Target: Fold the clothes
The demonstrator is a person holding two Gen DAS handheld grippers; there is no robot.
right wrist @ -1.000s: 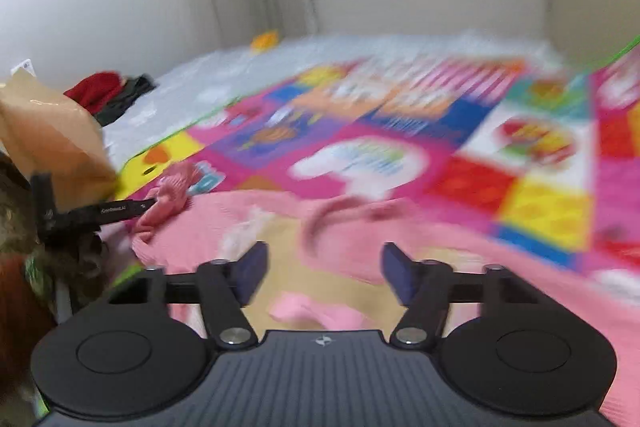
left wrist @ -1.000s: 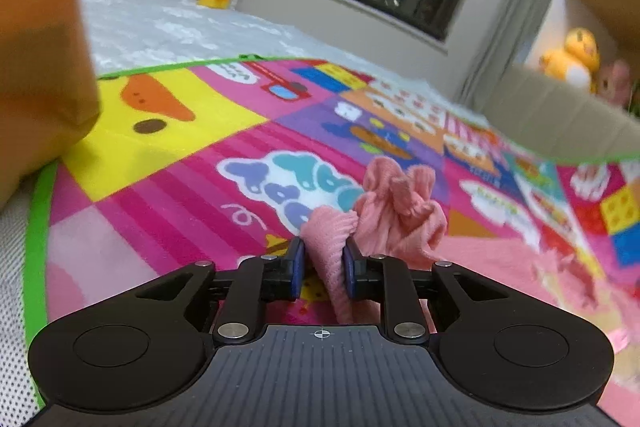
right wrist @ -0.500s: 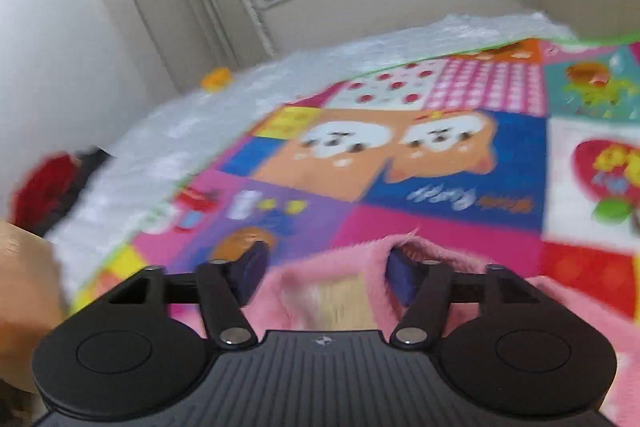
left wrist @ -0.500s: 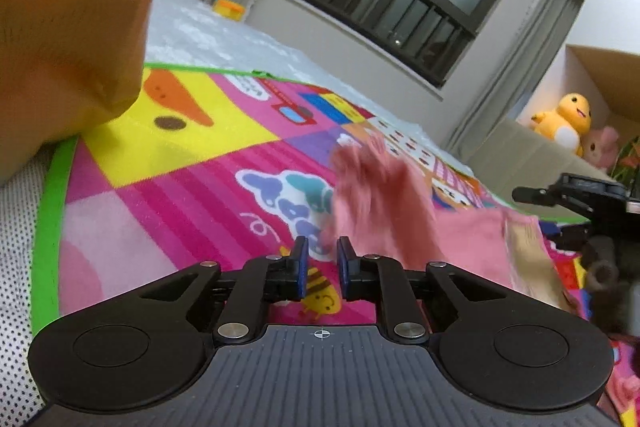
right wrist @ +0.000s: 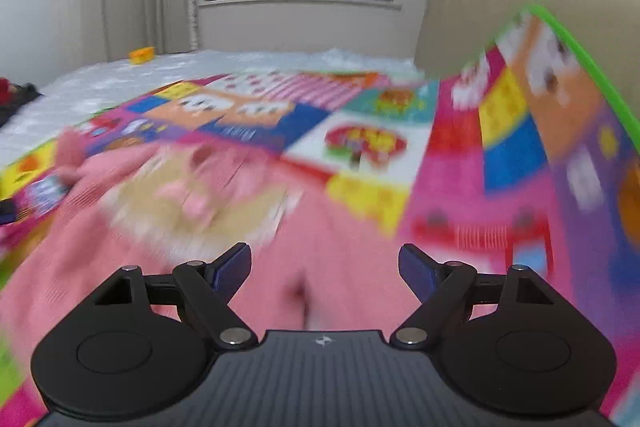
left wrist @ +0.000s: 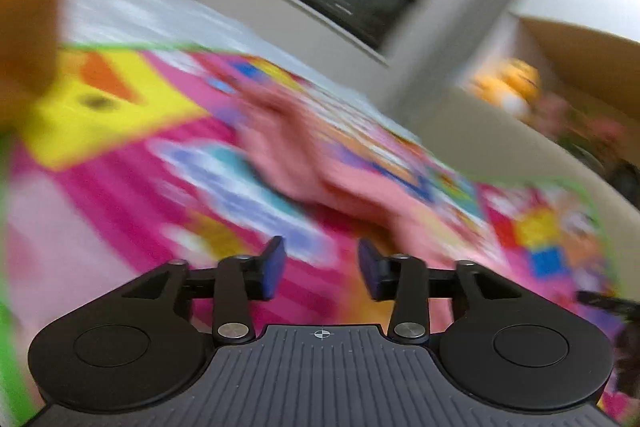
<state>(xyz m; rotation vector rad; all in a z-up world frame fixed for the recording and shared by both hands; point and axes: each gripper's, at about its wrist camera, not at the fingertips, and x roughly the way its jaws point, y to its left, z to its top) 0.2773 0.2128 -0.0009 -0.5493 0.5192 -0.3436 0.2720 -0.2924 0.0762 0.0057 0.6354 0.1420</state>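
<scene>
Left wrist view: the left gripper [left wrist: 320, 269] is seen with its blue pads spread apart and nothing between them. The pink garment [left wrist: 320, 167] is laid ahead of the pads and a little to the right, flat on the patterned play mat [left wrist: 120, 163]; a sleeve-like part is stretched forward and left from the body of the cloth. The open stance is judged to suit a released hold, so that the cloth may settle on the mat. The picture is blurred, so creases cannot be made out. To the far left an orange-brown mass [left wrist: 28, 7] is seen close by, and ahead to the right a cardboard box [left wrist: 580, 67] with a yellow plush toy [left wrist: 508, 87]; neither is placed between the pads and the cloth.

Right wrist view: the right gripper [right wrist: 325, 271] is likewise held wide open and empty. The pink garment [right wrist: 340, 267] is spread directly beneath and ahead of it, with a beige printed panel [right wrist: 192, 195] forward and to the left. This is judged a good stance for choosing a fresh edge to fold. To the right the play mat [right wrist: 520, 147] is curled upward, which could crowd a sideways sweep. A small yellow object [right wrist: 142, 55] is seen far ahead to the left, well apart from the cloth.
</scene>
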